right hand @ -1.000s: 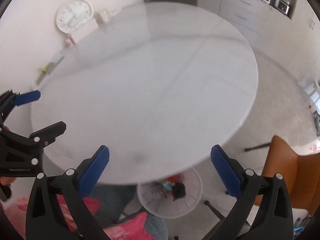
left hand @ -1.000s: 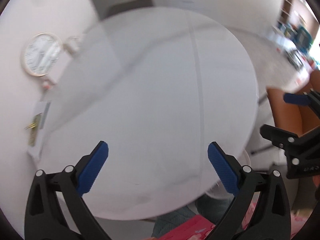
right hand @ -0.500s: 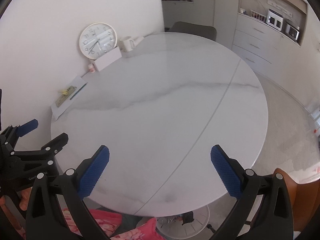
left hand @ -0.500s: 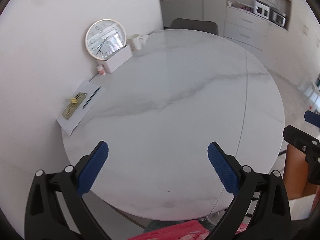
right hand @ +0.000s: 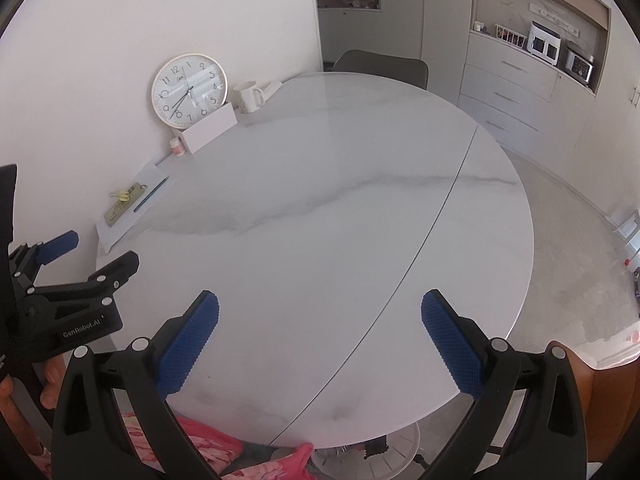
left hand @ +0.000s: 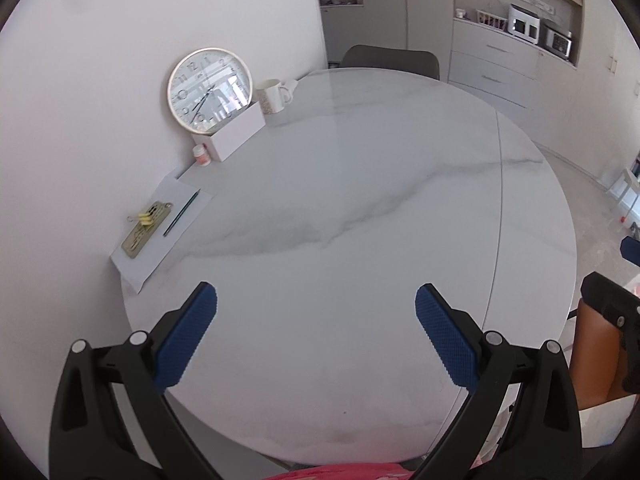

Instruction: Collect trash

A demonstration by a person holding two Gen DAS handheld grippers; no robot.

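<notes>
The left gripper [left hand: 316, 340] and right gripper [right hand: 320, 344] hover over the near edge of the round marble counter [left hand: 360, 240], fingers spread apart, holding nothing. Under the counter, a white bin [right hand: 360, 456] holds trash. Farther back, paper [left hand: 160, 232], a clock [left hand: 209, 89] and a mug [left hand: 272, 96] line the wall.

Place: a home, dining corner open to a kitchen wall.
Table: round white marble-look table [left hand: 360, 240] with grey veining, set against a plain white wall [left hand: 100, 60].
Seating: grey chair [left hand: 390, 58] at the far side; orange chair [right hand: 600, 392] at the near right.
On the table: wall clock [left hand: 209, 90] leaning on the wall behind a white box [left hand: 234, 136], mug [left hand: 272, 95], small jar [left hand: 201, 155], paper [left hand: 160, 236] with a pencil [left hand: 181, 214].
Back wall: pale drawers [right hand: 508, 96] and cabinets; recessed shelf with small appliances [right hand: 544, 44].
Floor: pale, speckled [right hand: 580, 240].
</notes>
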